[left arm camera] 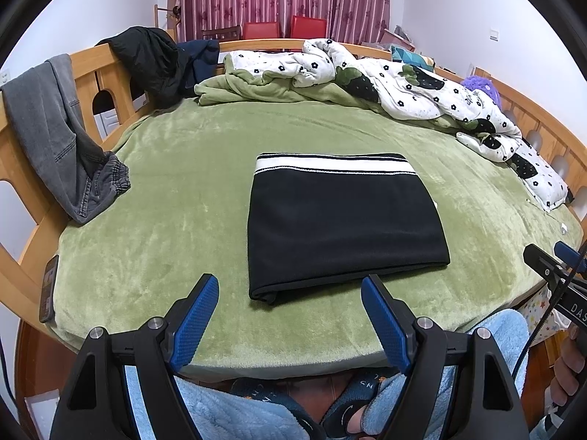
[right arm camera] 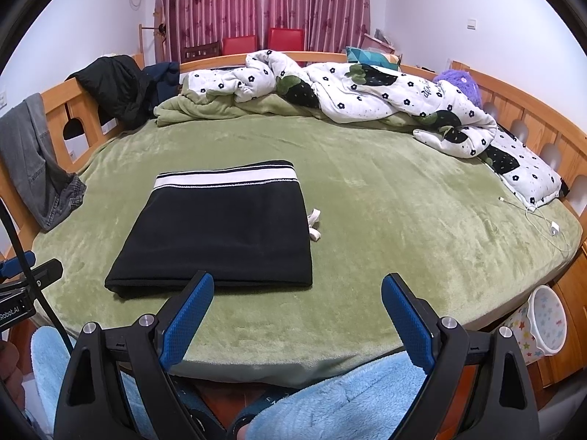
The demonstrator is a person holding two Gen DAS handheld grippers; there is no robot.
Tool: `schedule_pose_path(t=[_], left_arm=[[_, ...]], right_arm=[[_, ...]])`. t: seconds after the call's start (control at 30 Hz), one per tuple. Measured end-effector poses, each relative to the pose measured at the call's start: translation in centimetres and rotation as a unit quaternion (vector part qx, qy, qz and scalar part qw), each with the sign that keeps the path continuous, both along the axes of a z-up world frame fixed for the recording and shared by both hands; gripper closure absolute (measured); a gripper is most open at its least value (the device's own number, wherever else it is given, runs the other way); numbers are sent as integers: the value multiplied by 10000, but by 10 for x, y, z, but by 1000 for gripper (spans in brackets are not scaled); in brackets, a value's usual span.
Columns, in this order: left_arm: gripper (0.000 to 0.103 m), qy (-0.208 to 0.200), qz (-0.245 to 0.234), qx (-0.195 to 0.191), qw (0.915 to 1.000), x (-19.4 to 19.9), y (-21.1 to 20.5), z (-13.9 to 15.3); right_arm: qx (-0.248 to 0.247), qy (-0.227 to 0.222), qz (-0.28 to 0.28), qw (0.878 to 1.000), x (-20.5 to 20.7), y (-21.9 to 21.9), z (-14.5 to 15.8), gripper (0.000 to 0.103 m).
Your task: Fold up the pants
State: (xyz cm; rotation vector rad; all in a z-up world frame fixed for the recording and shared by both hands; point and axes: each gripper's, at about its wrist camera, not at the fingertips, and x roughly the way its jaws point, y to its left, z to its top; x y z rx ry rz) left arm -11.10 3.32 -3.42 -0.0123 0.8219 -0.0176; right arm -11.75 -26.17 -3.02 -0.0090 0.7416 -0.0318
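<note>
Both tools, left tool (left arm camera: 290,311) and right tool (right arm camera: 298,310), hang open and empty near the bed (left arm camera: 183,183) edge. The pants (left arm camera: 341,227) lie folded mid-bed; they look soft, light and limp, best pinched at the thick near fold.

pants (left arm camera: 341,220) mid bed (left arm camera: 165,256), quilt (left arm camera: 403,84) behind

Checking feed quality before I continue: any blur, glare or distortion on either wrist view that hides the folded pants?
Left wrist view: sharp, evenly lit, no glare; fisheye bows the bed frame, while the folded pants read clearly beyond the open left gripper. Right wrist view: equally sharp, same edge curvature and dark corners; pants black, so creases are hard to see; right gripper open.
</note>
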Motion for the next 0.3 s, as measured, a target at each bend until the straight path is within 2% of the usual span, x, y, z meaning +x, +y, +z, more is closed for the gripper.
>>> schedule_pose_path(t=[0.3], left_arm=[[24, -36, 113, 74, 9999, 7, 4, 3]], right_arm=[[27, 1, -15, 10000, 3, 14, 0, 11]])
